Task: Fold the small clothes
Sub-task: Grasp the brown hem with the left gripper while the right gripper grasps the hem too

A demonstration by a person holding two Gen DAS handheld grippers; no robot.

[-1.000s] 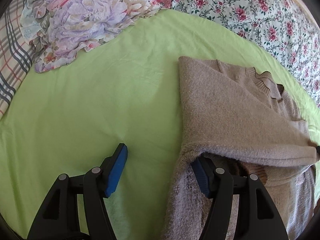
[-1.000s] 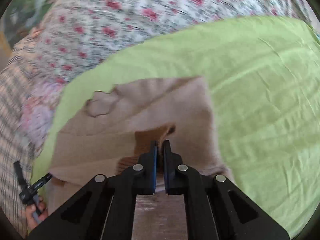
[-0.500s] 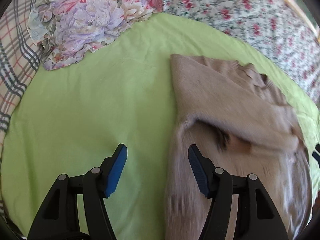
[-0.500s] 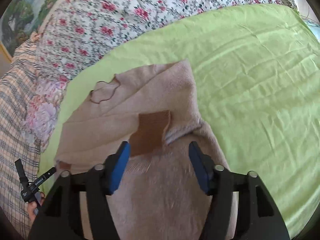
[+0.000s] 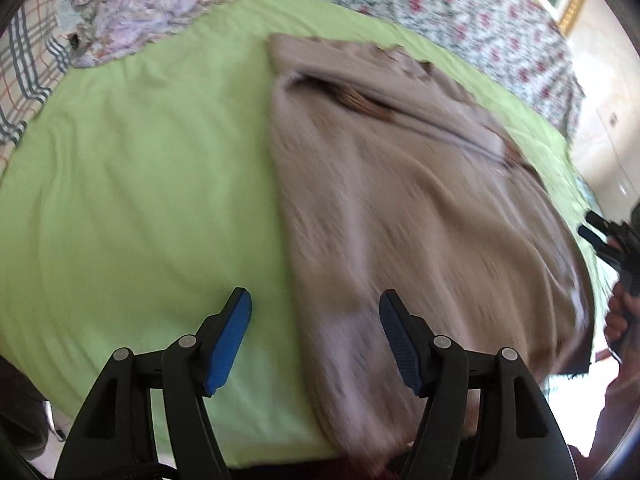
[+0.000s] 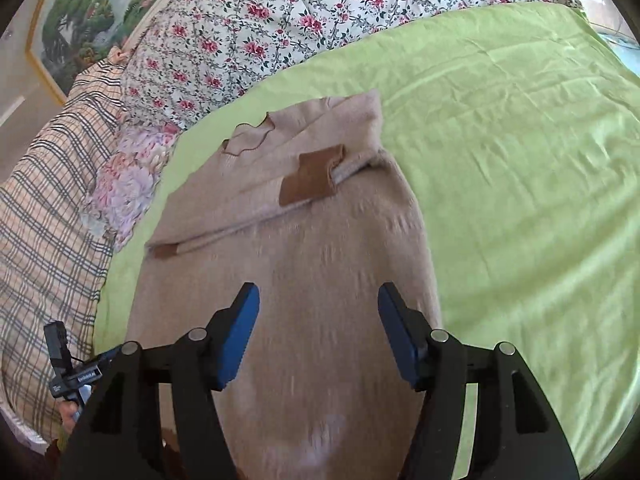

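Beige knit sweater, fuzzy, w/ brown cuff and scalloped collar. Lay flat on the green sheet of a bed, collar end toward the floral quilt, hem end nearest both cameras and running off the near edge of view. Both sleeves lay folded across the chest; second brown cuff showed at the opposite side.

Handling (judged): soft, limp, light; no stiffness, so it likely sags and drapes from any single hold. Knit prob. stretches if pulled hard; fuzzy surface should grip pads well, not slippery. Not fragile.

Where to hold (judged): two hem corners, one per side, pinching all layers at the edge, then carry up toward collar. Avoid mid-body pinch, as that would bunch it.

Left hand-held gripper: jaws apart and opening; nothing pinched, sweater's side edge lay below the gap, one pad over bare sheet.

Right hand-held gripper: jaws well apart, empty, above the lower body of the sweater.

Also present: plaid bedding, lilac floral cloth, framed picture.
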